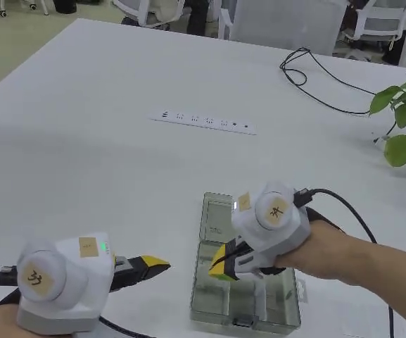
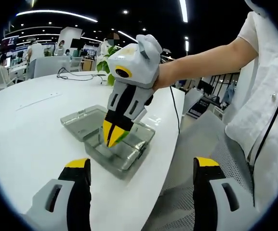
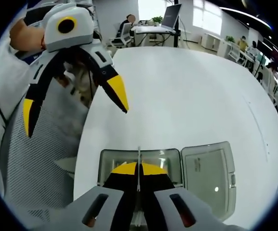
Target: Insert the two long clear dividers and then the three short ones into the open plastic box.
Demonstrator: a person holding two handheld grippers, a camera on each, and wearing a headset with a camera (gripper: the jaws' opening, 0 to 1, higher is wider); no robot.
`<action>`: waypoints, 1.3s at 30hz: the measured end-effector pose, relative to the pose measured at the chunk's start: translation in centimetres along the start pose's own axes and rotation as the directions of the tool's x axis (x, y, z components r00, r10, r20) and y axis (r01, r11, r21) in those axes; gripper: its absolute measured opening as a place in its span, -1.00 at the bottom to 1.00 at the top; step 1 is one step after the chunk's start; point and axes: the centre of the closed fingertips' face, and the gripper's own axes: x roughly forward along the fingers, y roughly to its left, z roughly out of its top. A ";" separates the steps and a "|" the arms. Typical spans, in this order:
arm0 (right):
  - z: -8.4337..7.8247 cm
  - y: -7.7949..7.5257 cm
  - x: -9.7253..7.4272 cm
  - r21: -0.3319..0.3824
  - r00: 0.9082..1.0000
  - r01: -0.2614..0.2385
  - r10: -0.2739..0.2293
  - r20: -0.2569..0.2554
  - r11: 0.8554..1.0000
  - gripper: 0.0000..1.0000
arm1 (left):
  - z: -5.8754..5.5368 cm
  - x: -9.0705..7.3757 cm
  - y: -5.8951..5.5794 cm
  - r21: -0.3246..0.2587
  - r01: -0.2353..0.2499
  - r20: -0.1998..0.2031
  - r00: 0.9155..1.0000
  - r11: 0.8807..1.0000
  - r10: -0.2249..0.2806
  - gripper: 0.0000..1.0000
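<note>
One divider [image 3: 139, 155] between right gripper's [image 3: 139, 166] fingers [image 3: 126, 169], over box [image 3: 111, 161].

In the head view your right claw [image 1: 220, 264] covers the middle of the box [image 1: 206, 303], so you cannot see its compartments there. The clear divider [image 3: 139, 158] shows edge-on as a thin line, and you cannot tell whether it is long or short. The right edge cuts off the plant [image 1: 402, 149].

From above, the open box [image 1: 213, 299] is seen by the head view; it is viewed close ahead of the left gripper's [image 2: 141, 163] parted fingertips [image 2: 76, 164] and just beneath the right gripper's [image 3: 139, 168] fingertips [image 3: 125, 169], pinched on a clear divider [image 3: 139, 153].
</note>
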 end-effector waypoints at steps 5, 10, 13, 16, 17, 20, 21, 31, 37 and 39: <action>-0.4 0.1 0.6 -0.017 0.999 -0.002 0.001 -0.034 1.000 -0.95 | -0.1 0.0 0.0 -0.004 0.001 0.000 1.000 1.000 -0.001 0.79; -0.6 0.1 0.7 -0.021 0.998 -0.004 0.002 -0.057 1.000 -0.95 | -0.2 0.0 0.0 -0.009 0.002 0.002 1.000 1.000 -0.002 0.79; -0.6 0.2 0.9 -0.027 0.998 -0.005 0.003 -0.066 1.000 -0.95 | -0.3 0.0 0.1 -0.011 0.001 0.001 1.000 1.000 -0.001 0.78; -0.8 0.2 1.2 -0.037 0.996 -0.005 0.002 -0.086 0.999 -0.95 | -0.2 0.1 0.1 -0.009 0.003 0.004 1.000 1.000 -0.003 0.79; -0.9 0.2 1.2 -0.038 0.996 -0.005 0.002 -0.089 0.999 -0.95 | -0.2 0.1 0.1 -0.010 0.003 0.005 1.000 1.000 -0.003 0.79; -1.0 0.2 1.3 -0.041 0.995 -0.007 0.003 -0.099 0.999 -0.95 | -0.3 0.1 0.2 -0.009 0.002 0.004 1.000 1.000 -0.002 0.79; -1.1 0.2 1.4 -0.039 0.995 -0.008 0.004 -0.103 0.999 -0.94 | -0.3 0.1 0.2 -0.010 0.003 0.003 1.000 1.000 -0.003 0.79; -1.2 0.2 1.5 -0.031 0.995 0.004 -0.007 -0.101 1.000 -0.93 | -0.5 0.0 0.1 -0.009 0.001 -0.004 1.000 1.000 -0.001 0.79; -0.8 0.6 1.3 -0.023 0.997 0.009 -0.010 -0.077 1.000 -0.81 | -0.5 -0.1 0.1 -0.012 -0.003 -0.004 1.000 1.000 0.003 0.79; -0.4 0.6 1.1 -0.010 0.998 0.013 -0.014 -0.056 1.000 -0.78 | -0.5 -0.1 0.1 -0.010 -0.003 -0.003 1.000 1.000 0.003 0.80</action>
